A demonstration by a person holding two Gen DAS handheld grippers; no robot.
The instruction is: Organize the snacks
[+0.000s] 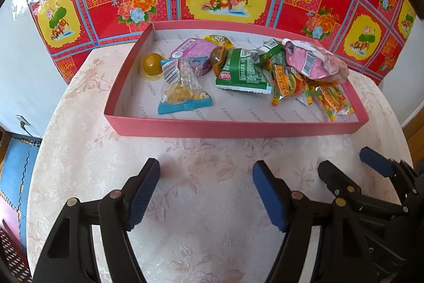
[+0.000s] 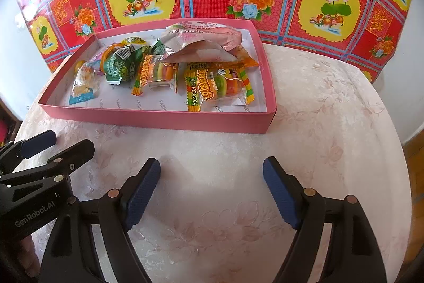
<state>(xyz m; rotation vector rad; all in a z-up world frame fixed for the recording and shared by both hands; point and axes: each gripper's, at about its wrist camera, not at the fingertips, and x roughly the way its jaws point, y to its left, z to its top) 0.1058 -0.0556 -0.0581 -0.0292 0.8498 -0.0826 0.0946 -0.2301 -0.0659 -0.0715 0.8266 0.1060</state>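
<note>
Pale floral-cloth counter (image 1: 212, 203) carries my shallow pink cardboard tray (image 1: 233, 127) of wrapped snacks (image 2: 220, 86), upper centre of both frames. Left gripper (image 1: 206, 192) and right gripper (image 2: 212, 190) hang open and empty below it; right sits nearer the burger gummies.

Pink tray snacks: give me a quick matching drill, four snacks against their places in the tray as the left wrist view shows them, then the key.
Column one:
1. yellow jelly cup
2. green packet
3. pink foil bag
4. blue-edged clear bag

Column two:
A. top of the heap at the right end of the pink tray
B. alone at the left end, near the left wall
C. middle of the tray, barcode up
D. left of centre, its blue edge toward the near wall

Pairs: 1-B, 2-C, 3-A, 4-D
</note>
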